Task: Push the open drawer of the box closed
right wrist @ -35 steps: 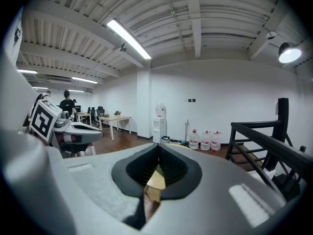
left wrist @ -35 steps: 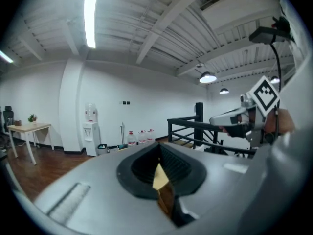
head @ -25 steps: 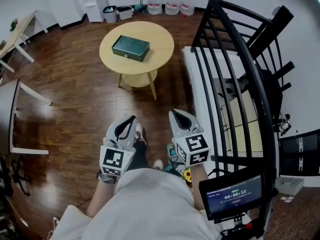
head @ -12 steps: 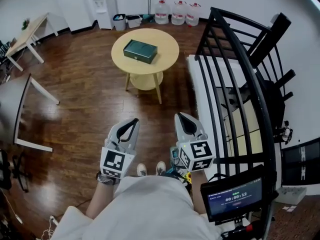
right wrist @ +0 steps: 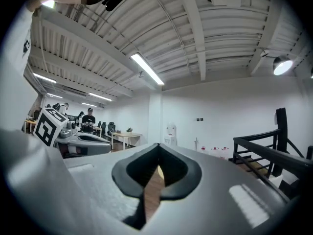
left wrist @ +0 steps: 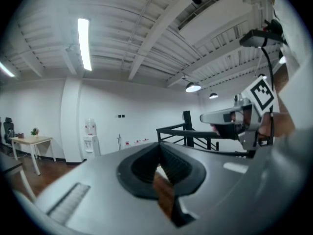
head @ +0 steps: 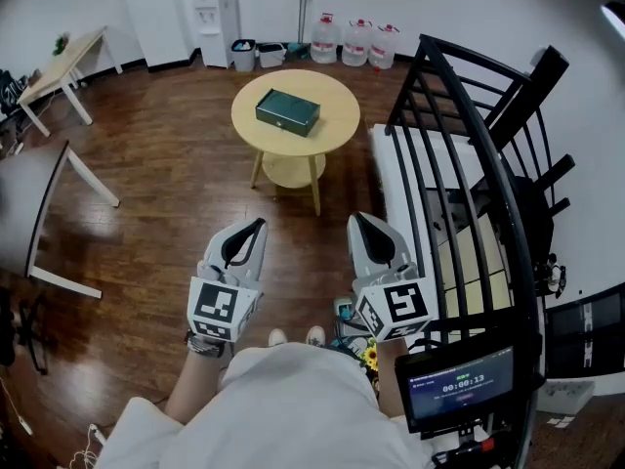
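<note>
One green box (head: 288,112), details too small to discern.

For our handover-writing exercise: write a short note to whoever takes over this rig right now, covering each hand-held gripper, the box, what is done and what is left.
Left hand-held gripper: empty, jaws almost together, just opening.
Right hand-held gripper: shut, empty.
Dark green rectangular box: on the round light wooden table, well ahead of both grippers, untouched. Its drawer is too small to make out.
Done: nothing yet.
Left: approach the table and push the drawer closed.
</note>
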The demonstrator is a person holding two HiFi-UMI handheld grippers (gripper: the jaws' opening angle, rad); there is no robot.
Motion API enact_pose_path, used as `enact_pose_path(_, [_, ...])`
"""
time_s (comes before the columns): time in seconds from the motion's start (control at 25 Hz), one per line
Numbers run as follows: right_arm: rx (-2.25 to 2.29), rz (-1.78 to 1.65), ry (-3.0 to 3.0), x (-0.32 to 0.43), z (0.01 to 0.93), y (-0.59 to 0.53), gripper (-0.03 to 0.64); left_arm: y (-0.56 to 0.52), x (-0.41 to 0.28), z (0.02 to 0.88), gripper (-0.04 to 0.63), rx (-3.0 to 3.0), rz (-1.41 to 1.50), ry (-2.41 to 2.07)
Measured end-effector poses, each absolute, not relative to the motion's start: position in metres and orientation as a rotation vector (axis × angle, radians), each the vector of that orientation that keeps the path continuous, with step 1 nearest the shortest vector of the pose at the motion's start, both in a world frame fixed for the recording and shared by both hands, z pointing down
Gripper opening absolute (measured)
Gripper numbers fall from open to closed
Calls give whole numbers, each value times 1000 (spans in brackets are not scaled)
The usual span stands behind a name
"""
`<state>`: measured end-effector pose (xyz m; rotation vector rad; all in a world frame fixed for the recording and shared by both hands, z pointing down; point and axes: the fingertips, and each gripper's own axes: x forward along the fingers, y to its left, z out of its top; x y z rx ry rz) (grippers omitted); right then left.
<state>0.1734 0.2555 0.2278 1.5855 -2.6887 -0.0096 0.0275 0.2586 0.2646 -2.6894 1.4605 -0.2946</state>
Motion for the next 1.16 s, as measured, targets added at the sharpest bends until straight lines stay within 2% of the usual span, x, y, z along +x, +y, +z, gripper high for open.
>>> enact_pose_path(0.4, [1522,-65,-2677,161,223,248,2,248,43,254,8,-2714,-234,1380])
enact_pose_path(1.16, [1552,-26,-2643,172,229,227,2,232,64,273,8,-2807,-315,1330])
